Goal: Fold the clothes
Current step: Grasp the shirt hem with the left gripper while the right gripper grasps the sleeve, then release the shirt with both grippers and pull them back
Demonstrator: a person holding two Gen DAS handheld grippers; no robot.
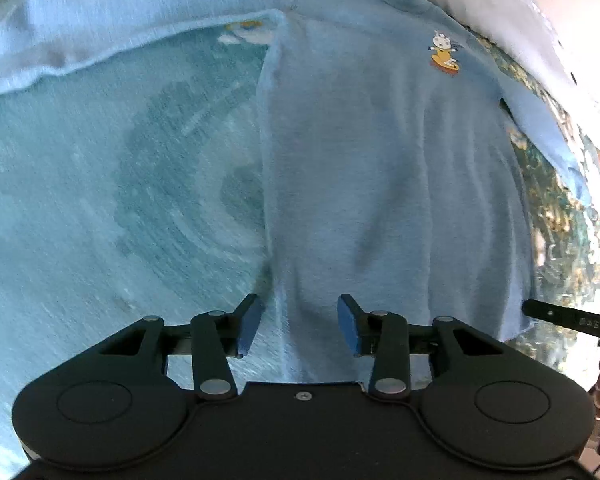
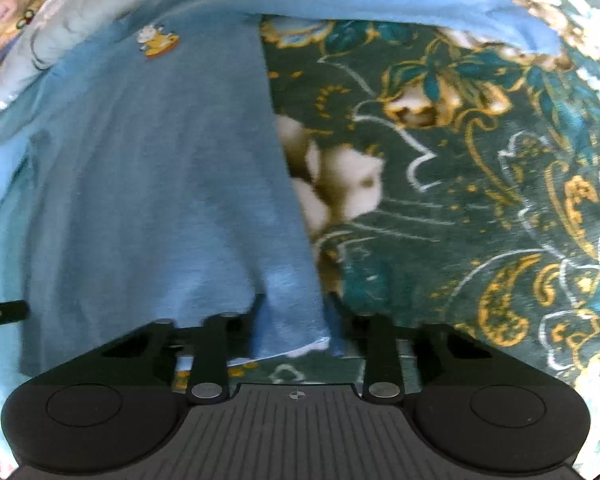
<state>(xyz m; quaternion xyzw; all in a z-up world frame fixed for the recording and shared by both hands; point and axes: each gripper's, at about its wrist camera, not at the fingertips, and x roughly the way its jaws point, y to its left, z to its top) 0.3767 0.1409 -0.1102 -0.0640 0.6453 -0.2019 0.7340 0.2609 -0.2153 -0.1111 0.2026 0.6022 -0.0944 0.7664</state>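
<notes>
Left tool (image 1: 300,322) hangs with jaws apart over the hem of the light-blue knit sweater (image 1: 380,168), gripping nothing. Right tool (image 2: 294,320) pinches the hem's other corner, probably to lift both ends evenly. Sweater lies spread on the green floral bedspread (image 2: 460,200).

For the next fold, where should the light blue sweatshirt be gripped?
Grip the light blue sweatshirt at its two bottom hem corners, coming in from the hem side. It lies flat, hem nearest; the left tongs and right tongs each straddle a corner.
</notes>
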